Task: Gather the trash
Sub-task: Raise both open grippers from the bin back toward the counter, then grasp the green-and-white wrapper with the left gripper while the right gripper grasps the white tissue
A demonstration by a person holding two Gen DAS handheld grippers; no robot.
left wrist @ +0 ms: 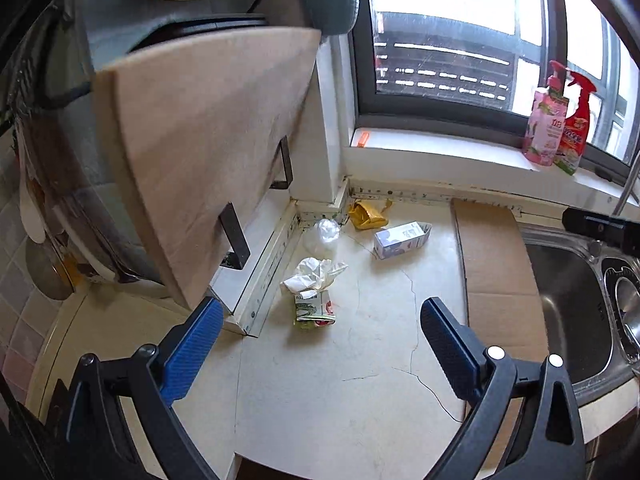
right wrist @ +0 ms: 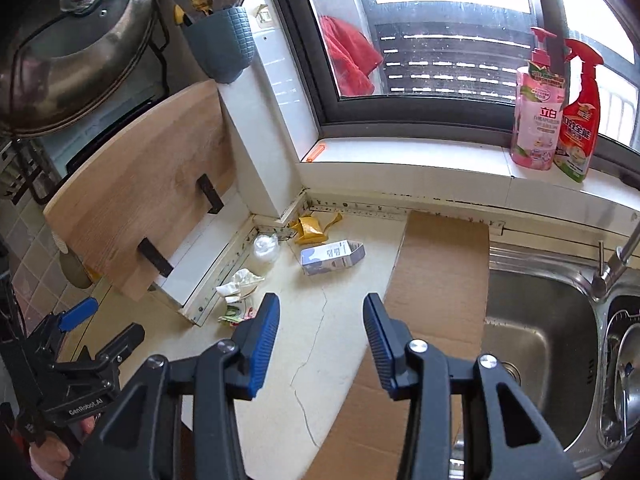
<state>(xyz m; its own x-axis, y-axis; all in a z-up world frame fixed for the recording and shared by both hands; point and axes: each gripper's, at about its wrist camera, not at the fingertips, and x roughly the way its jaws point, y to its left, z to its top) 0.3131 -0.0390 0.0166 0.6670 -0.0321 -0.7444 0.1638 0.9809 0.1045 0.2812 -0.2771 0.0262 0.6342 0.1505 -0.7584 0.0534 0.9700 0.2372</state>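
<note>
The table runs pale and cracked from the corner under the window to the sink, with a cardboard sheet laid beside the sink. The trash lies in the corner: a small carton on its side, long axis running left to right with its folded end toward the sink; behind it a yellow wrapper; left of it a clear plastic cup; nearer, a crumpled tissue on a printed packet.

The left gripper is spread wide and empty, above the table just short of the packet. The right gripper is half open, empty, well back from the carton.

Best to take the nearest pile first, closing across the packet's short side and low enough to catch the tissue too.
</note>
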